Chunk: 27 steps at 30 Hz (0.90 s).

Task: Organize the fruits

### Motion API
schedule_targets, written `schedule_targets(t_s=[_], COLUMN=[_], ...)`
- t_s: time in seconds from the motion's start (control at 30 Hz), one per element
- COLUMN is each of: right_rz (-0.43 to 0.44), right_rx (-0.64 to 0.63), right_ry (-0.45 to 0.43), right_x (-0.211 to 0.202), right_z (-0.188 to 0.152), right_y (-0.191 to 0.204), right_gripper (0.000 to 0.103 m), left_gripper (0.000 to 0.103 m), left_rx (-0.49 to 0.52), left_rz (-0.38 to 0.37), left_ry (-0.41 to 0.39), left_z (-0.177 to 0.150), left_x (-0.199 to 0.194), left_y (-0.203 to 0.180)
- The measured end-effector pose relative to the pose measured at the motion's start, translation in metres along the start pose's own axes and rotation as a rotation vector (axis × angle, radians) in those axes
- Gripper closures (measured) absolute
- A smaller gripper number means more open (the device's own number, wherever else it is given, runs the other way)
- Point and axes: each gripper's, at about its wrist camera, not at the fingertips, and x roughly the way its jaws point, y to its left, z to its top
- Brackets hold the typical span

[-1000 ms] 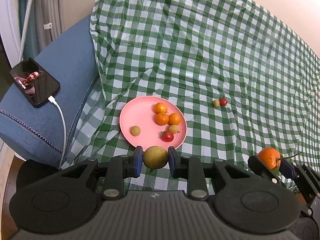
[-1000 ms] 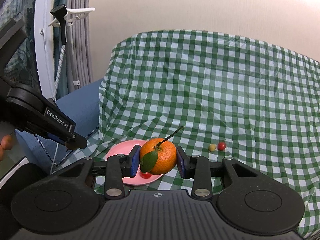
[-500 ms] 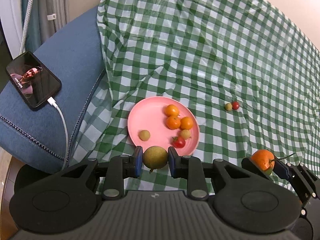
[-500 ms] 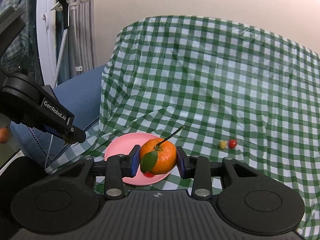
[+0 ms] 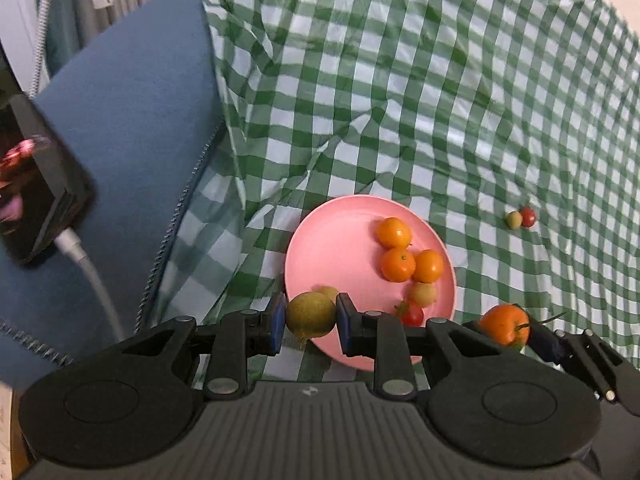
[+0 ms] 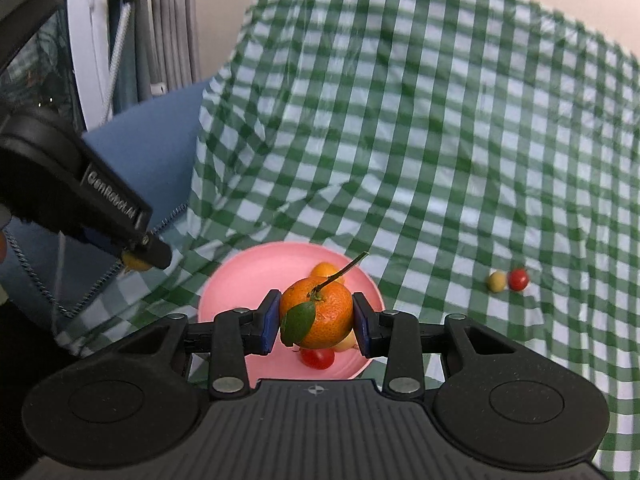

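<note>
Fruit mostly gathered on pink plate [image 5: 320, 240]: three small oranges [image 5: 404, 254], a few tomatoes. Left gripper [image 5: 310, 322] clenched on yellow-green fruit [image 5: 310, 314] over plate's near rim. Right gripper [image 6: 316, 322] clamped on leafy tangerine [image 6: 318, 312] above plate, not yet set down. Left to collect: red tomato [image 6: 518, 279] and pale one [image 6: 497, 281], touching, on checked cloth [image 6: 400, 120] well right of plate.

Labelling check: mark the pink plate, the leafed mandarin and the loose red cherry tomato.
pink plate [image 5: 332, 240], left wrist view, bare left part of its surface.
leafed mandarin [image 6: 328, 312], right wrist view, middle of the peel.
loose red cherry tomato [image 6: 518, 279], right wrist view, its centre, on the cloth.
</note>
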Motion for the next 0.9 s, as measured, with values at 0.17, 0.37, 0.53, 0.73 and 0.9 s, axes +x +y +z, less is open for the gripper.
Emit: schedule_targets(t_s=[0.17, 0.37, 0.53, 0.73, 0.9], right_rz=[0.006, 0.001, 0.015, -0.006, -0.043], right_rx=[-0.004, 0.011, 0.021, -0.005, 0.035], right_ry=[0.062, 0.108, 0.137, 0.116, 0.099], right_x=[0.036, 0.068, 0.086, 0.080, 0.036], right_z=[-0.004, -0.006, -0.006, 0.003, -0.004], right_y=[-0.002, -0.009, -0.014, -0.019, -0.025], right_gripper=[0.064, 0.064, 0.064, 0.021, 0.013], left_gripper=[0.074, 0.074, 0.067, 0.000, 0.000], left_rx=[0.033, 0.063, 0.103, 0.118, 0.175], left_rz=[0.017, 0.035, 0.065, 0.108, 0.171], left_ry=[0.051, 0.112, 0.121, 0.011, -0.026], left_z=[0.014, 0.022, 0.027, 0.034, 0.016], left_x=[0.041, 0.083, 0.103, 0.086, 0.052], left_y=[-0.013, -0.024, -0.030, -0.032, -0.031])
